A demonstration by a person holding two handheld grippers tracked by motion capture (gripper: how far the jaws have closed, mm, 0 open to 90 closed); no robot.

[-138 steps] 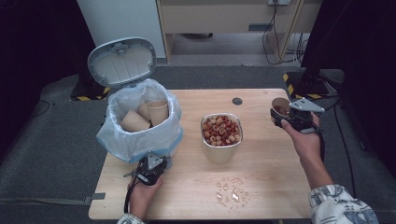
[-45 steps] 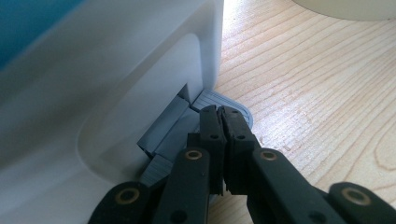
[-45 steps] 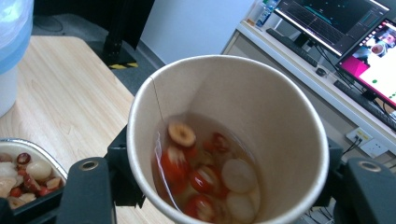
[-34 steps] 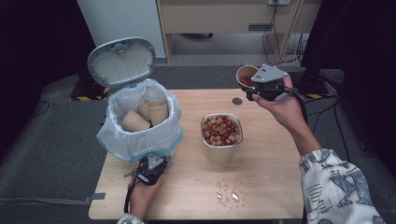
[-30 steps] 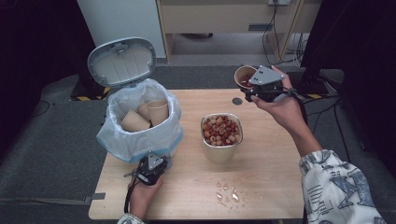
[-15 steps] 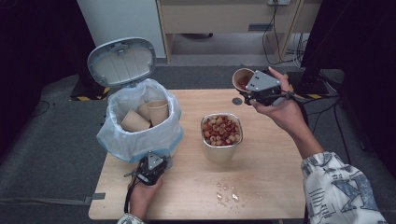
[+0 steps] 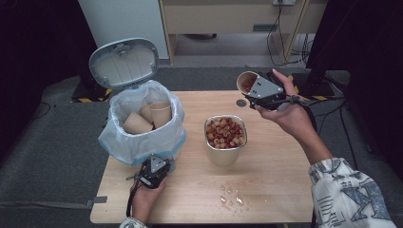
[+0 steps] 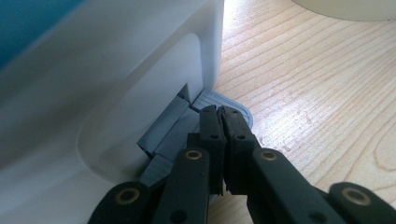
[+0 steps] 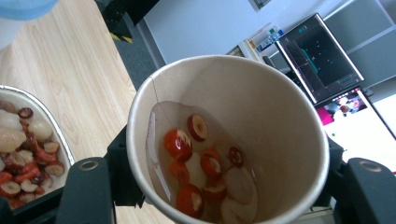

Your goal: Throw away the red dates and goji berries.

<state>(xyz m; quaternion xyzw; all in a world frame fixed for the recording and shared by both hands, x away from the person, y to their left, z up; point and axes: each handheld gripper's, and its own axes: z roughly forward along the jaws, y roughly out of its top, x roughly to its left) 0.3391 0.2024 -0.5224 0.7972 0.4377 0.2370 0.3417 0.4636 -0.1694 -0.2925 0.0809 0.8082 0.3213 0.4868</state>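
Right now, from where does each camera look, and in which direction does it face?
High view: above the table, facing forward and down; both forearms show.
Left gripper view: low beside the bin, its shut fingers pressing on the grey pedal.
Right gripper view: looks into the tilted paper cup between its fingers.
Shared: the metal bowl of food, high and right.

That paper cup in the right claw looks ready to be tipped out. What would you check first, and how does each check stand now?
1. Right claw clamped on paper cup: ok.
2. Cup holds liquid and fruit pieces to pour: ok.
3. Cup directly over metal container: not ok, it is off to the side, towards the table's far edge.
4. Room left in the container: cannot tell.
5. Left claw shut, pressing bin pedal: ok.
6. Bin lid up: ok.
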